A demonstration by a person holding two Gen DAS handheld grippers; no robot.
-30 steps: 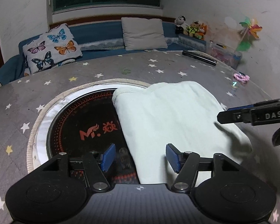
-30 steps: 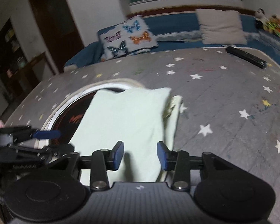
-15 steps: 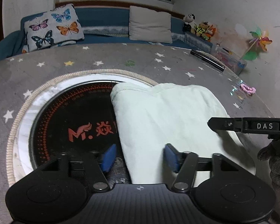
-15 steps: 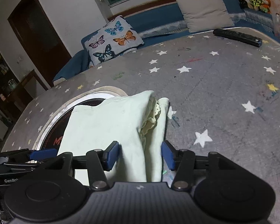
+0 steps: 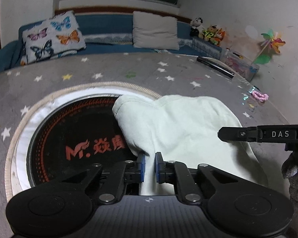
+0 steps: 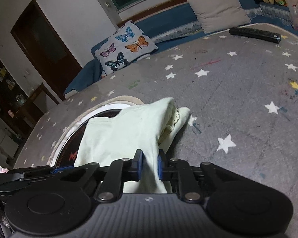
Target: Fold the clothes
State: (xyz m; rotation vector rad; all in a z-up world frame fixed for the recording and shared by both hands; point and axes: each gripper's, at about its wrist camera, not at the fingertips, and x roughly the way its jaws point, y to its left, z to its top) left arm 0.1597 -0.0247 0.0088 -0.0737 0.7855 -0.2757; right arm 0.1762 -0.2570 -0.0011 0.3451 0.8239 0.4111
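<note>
A pale green folded garment (image 5: 180, 123) lies on the grey star-patterned table, partly over the black round cooktop (image 5: 75, 138). My left gripper (image 5: 149, 166) is shut on the garment's near left edge, which rises between the blue pads. My right gripper (image 6: 150, 165) is shut on the garment (image 6: 125, 138) at its near right edge; a lace trim shows in the fold. The right gripper also shows in the left wrist view (image 5: 264, 133) at the right, and the left gripper in the right wrist view (image 6: 29, 171) at the lower left.
A black remote (image 5: 214, 66) and a pink hair tie (image 5: 259, 96) lie on the table's far right. A clear box (image 5: 240, 65) with a pinwheel stands at the right edge. A blue sofa with cushions (image 5: 155, 30) runs behind the table.
Both grippers closed from open onto the garment's near edge. The pinched cloth now lifts into ridges at each gripper.
</note>
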